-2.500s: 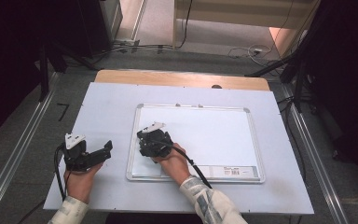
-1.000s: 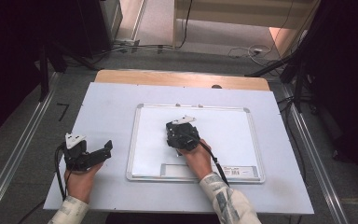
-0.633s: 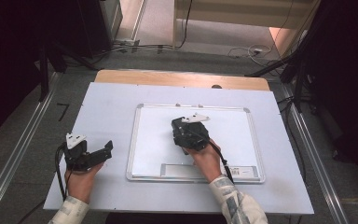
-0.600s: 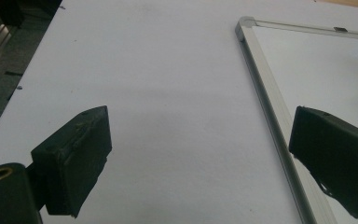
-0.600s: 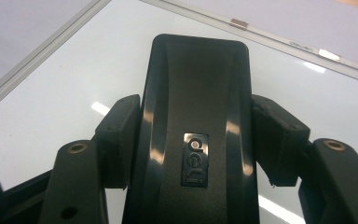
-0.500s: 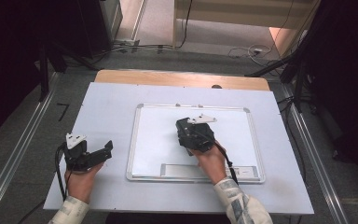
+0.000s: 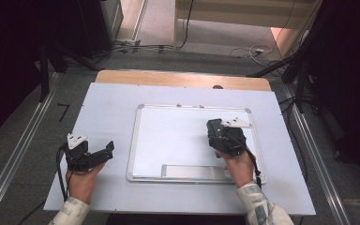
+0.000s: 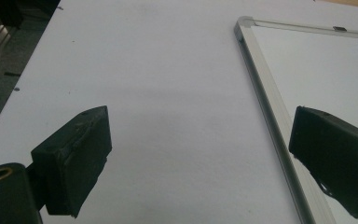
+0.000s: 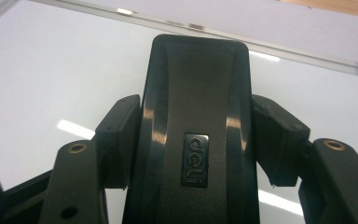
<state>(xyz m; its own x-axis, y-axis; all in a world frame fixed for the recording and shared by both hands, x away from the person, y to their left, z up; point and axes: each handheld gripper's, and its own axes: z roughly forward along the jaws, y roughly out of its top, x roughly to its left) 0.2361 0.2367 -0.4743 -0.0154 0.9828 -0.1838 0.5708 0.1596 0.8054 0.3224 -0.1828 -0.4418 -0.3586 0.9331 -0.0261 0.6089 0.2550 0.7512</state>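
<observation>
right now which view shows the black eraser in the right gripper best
The right gripper view: the eraser sits large between the jaws, logo readable. The high view shows it as a dark shape in the right gripper over the whiteboard.

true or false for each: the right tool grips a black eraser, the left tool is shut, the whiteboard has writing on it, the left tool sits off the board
1. The right tool grips a black eraser. True.
2. The left tool is shut. False: its jaws stand wide apart with nothing between them.
3. The whiteboard has writing on it. False: its surface looks blank.
4. The left tool sits off the board. True: it is over the table, left of the board's frame.
</observation>
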